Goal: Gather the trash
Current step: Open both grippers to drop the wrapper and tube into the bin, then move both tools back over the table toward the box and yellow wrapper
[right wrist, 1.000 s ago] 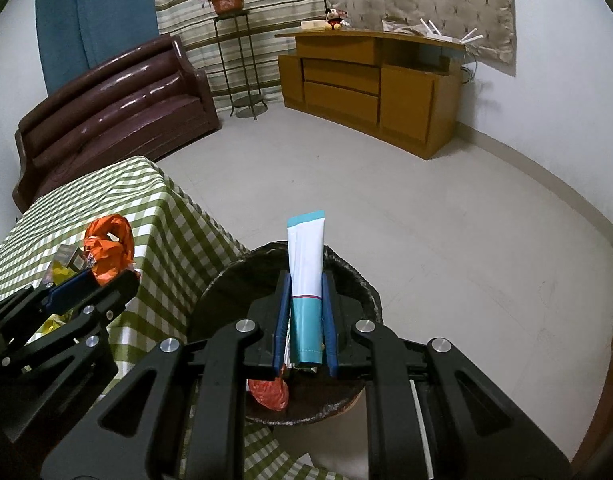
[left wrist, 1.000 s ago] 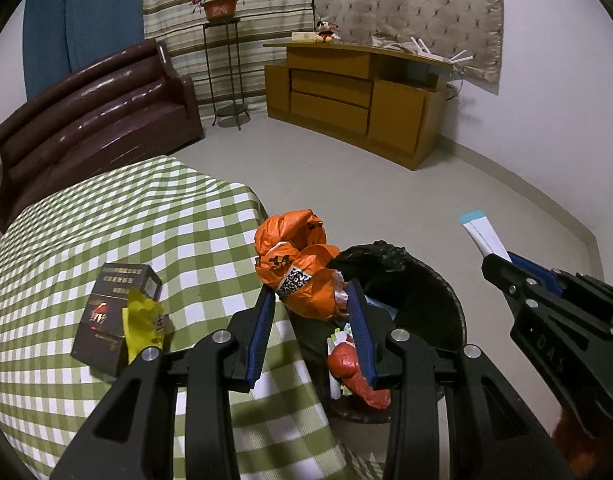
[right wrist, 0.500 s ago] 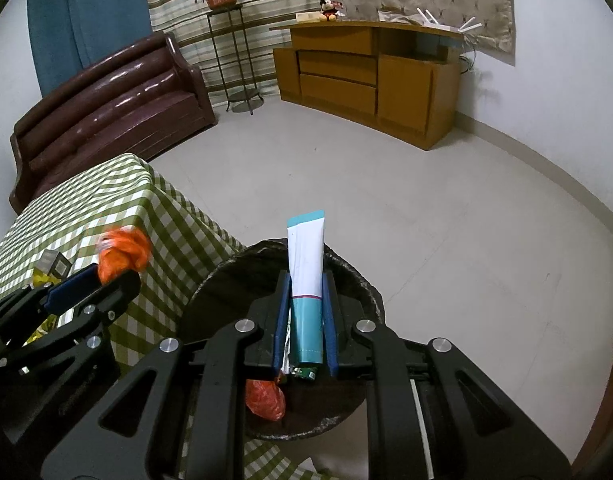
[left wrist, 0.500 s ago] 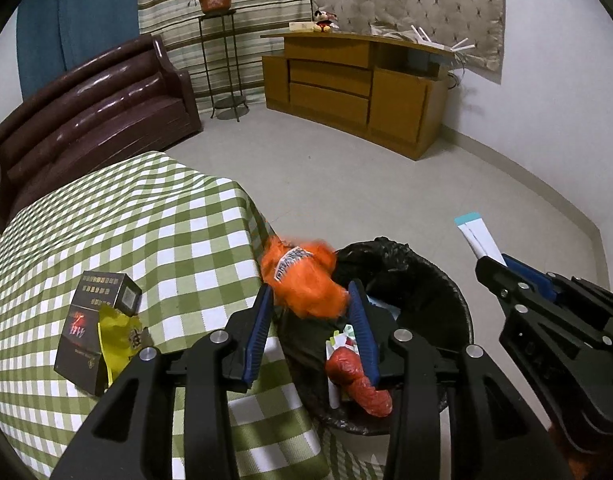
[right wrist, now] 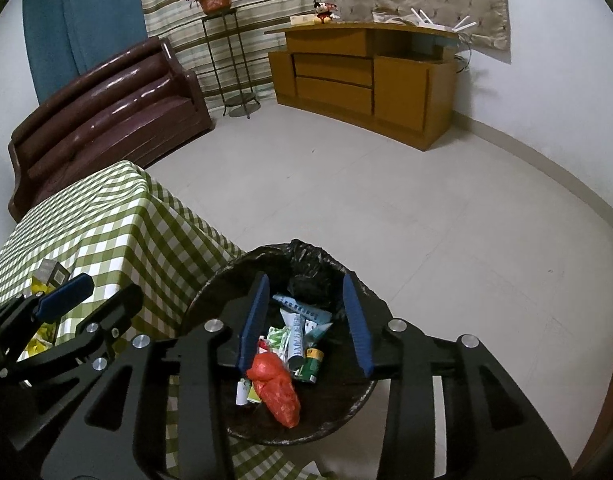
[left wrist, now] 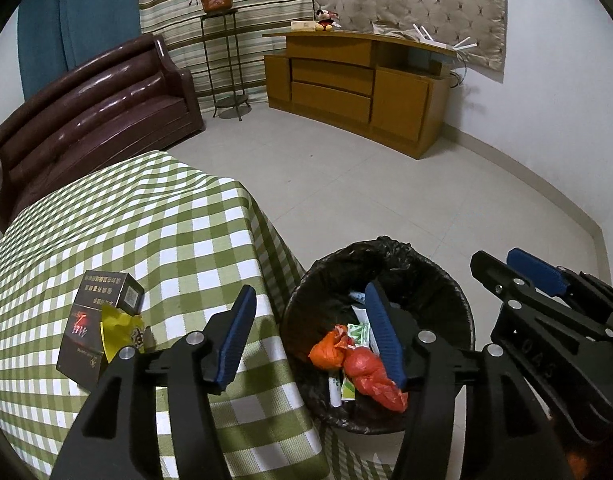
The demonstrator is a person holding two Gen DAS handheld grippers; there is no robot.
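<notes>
Both grippers above the bin, jaws opening, nothing between them.

Left gripper [left wrist: 310,320] and right gripper [right wrist: 304,312] are released over the black-lined bin [right wrist: 230,280] beside the bench [left wrist: 126,232]. In the bin: one toothpaste tube [right wrist: 296,336], long axis pointing away from the grippers, and two orange bags [left wrist: 360,368]. On the bench: one dark box [left wrist: 94,328], one yellow wrapper [left wrist: 120,332].
</notes>
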